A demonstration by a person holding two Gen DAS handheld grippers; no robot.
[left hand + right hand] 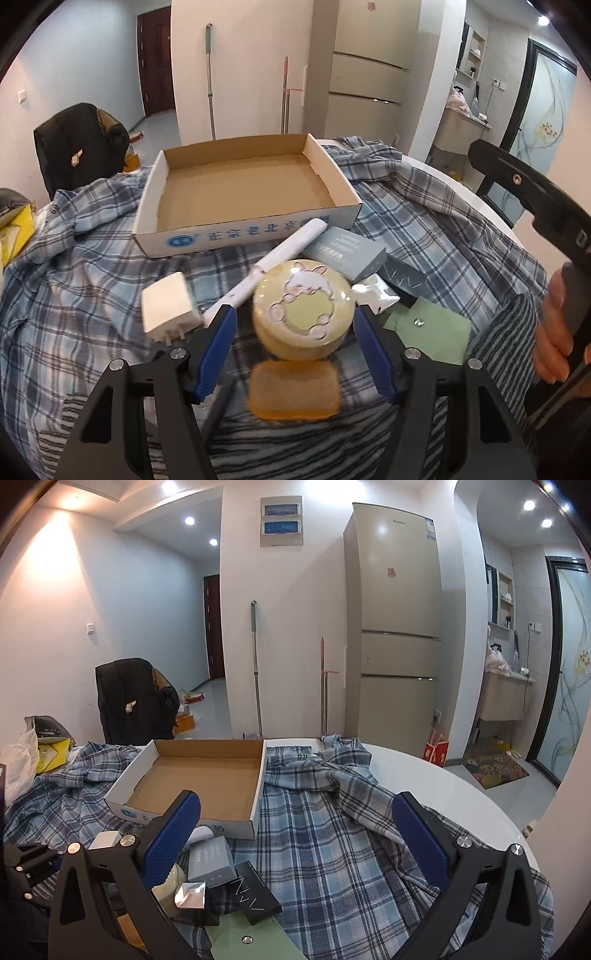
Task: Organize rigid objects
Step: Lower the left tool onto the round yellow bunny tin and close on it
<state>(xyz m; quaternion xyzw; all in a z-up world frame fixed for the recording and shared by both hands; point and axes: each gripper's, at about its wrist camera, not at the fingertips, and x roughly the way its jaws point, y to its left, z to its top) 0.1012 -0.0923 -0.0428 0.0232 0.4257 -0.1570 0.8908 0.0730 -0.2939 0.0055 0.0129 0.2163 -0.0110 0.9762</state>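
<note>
A round yellow tin (301,306) with a rabbit on its lid stands between the blue pads of my left gripper (293,312). The right pad is at the tin's edge and the left pad stands a little off it, so the gripper is open. A white tube (284,258) and a white charger plug (168,308) lie to its left. A grey-blue box (347,251), a dark box (402,277), a foil packet (376,299) and a green card (432,332) lie to its right. Behind them is an empty cardboard tray (147,206). My right gripper (295,805) is open over plaid cloth, holding nothing.
An amber block (293,391) lies just in front of the tin. A plaid shirt (332,849) covers the round white table (443,794). A chair with a black jacket (81,144) stands far left, and a yellow bag (14,236) lies at the left edge. A hand (554,332) holds the right gripper's handle.
</note>
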